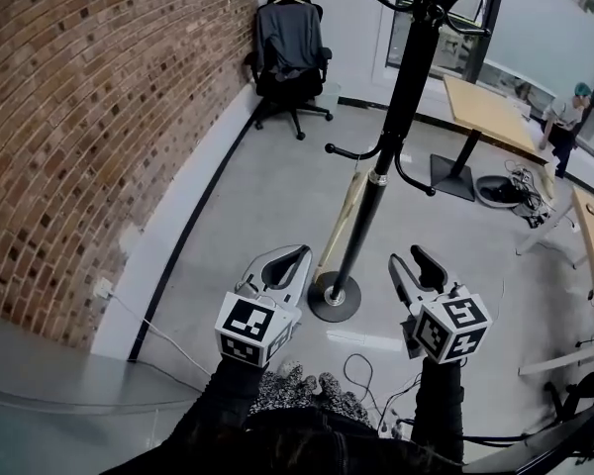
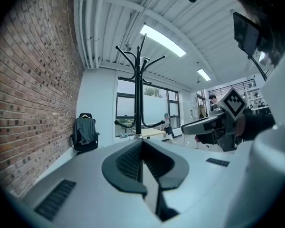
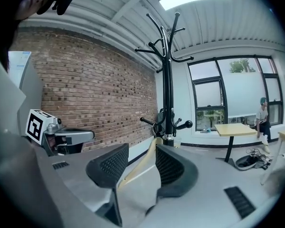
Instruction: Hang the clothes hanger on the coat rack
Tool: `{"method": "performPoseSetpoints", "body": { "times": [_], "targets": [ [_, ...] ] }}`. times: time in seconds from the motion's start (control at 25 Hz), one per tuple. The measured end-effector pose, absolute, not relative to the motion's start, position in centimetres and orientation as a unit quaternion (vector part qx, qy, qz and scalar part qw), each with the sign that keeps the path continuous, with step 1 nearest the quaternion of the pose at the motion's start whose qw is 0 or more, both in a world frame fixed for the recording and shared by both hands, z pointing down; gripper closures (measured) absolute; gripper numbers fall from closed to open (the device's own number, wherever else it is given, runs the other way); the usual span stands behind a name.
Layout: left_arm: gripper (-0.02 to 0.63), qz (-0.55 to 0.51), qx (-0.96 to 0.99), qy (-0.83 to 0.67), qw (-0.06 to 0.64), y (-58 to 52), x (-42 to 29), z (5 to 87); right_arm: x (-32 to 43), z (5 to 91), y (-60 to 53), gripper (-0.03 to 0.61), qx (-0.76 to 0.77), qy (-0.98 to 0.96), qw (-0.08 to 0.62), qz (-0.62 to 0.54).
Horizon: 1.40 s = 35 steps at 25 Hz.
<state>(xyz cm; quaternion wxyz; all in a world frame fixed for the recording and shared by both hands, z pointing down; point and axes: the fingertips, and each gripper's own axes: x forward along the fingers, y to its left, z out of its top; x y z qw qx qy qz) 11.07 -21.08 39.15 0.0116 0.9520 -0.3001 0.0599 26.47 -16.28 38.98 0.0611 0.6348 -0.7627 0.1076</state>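
Observation:
The black coat rack (image 1: 401,107) stands on a round base (image 1: 335,300) just ahead of me. It is also seen in the left gripper view as the coat rack (image 2: 138,94) and in the right gripper view as the coat rack (image 3: 168,80). A pale wooden hanger (image 1: 345,221) slants down beside the pole's lower part, its top near the lower pegs; the hanger (image 3: 141,164) shows through the right jaws' gap. My left gripper (image 1: 299,253) is shut and empty, left of the base. My right gripper (image 1: 408,257) is open and empty, right of the base.
A brick wall (image 1: 99,117) runs along the left. A black office chair (image 1: 289,43) draped with a grey garment stands at the back. Wooden tables (image 1: 485,112) and a person (image 1: 566,117) are at the right. Cables (image 1: 361,374) lie on the floor near my feet.

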Motion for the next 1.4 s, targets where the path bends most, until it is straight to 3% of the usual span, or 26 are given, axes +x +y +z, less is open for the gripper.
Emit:
{"method": "performPoseSetpoints", "body": {
  "times": [0.16, 0.52, 1.4],
  "targets": [
    [0.606, 0.068, 0.948, -0.31, 0.014, -18.0, 9.8, 39.7, 25.7, 39.8, -13.9, 0.418, 0.63, -0.766, 0.062, 0.115],
    [0.606, 0.072, 0.947, -0.313, 0.007, -14.6, 7.1, 39.5, 24.6, 40.6, -10.7, 0.56, 0.655, -0.745, 0.057, 0.115],
    [0.606, 0.046, 0.964, -0.261, 0.01, -8.3, -0.1, 39.2, 16.4, 39.3, -3.2, 0.568, 0.717, -0.69, 0.047, 0.087]
  ]
}}
